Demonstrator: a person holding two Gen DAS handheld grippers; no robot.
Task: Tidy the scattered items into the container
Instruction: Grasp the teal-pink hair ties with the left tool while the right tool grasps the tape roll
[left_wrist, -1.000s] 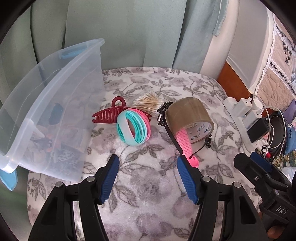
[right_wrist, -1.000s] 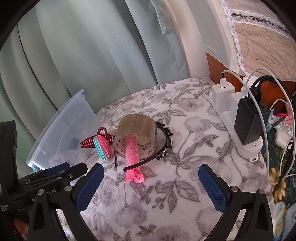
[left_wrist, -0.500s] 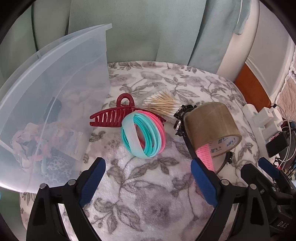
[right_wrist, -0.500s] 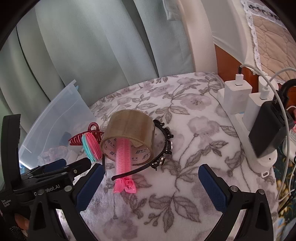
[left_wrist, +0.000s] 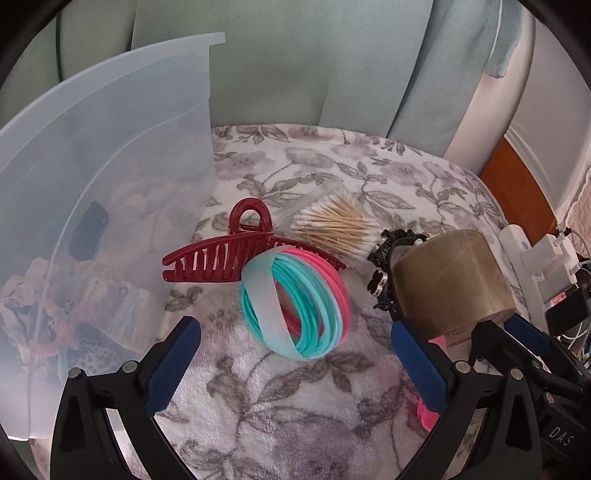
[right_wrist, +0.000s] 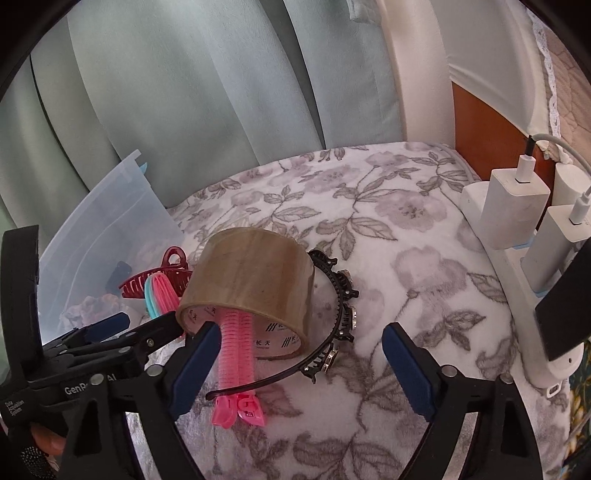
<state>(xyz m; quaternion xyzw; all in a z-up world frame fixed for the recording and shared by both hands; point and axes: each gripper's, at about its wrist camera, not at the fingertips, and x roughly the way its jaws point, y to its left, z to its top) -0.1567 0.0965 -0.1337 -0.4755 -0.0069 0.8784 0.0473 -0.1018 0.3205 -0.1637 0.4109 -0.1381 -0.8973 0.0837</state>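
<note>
Floral blanket (left_wrist: 295, 413): clear bin (left_wrist: 110, 155), bangles (left_wrist: 295, 306), tape roll (right_wrist: 251, 280), pink roller (right_wrist: 236, 354). Left gripper (left_wrist: 295, 365), right gripper (right_wrist: 299, 365): jaws wide, empty.

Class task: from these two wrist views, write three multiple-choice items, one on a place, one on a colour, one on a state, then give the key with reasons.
1. Where does the pink hair roller lie?
A. through the tape roll
B. in the clear bin
C. on the cotton swabs

2. The claw clip is:
A. black
B. dark red
C. teal

3. The left gripper is:
A. shut on the bangles
B. shut on the clip
C. open

Key: A, it pokes out of the core; B, its teeth are maroon; C, its fingers stand apart, empty.
</note>
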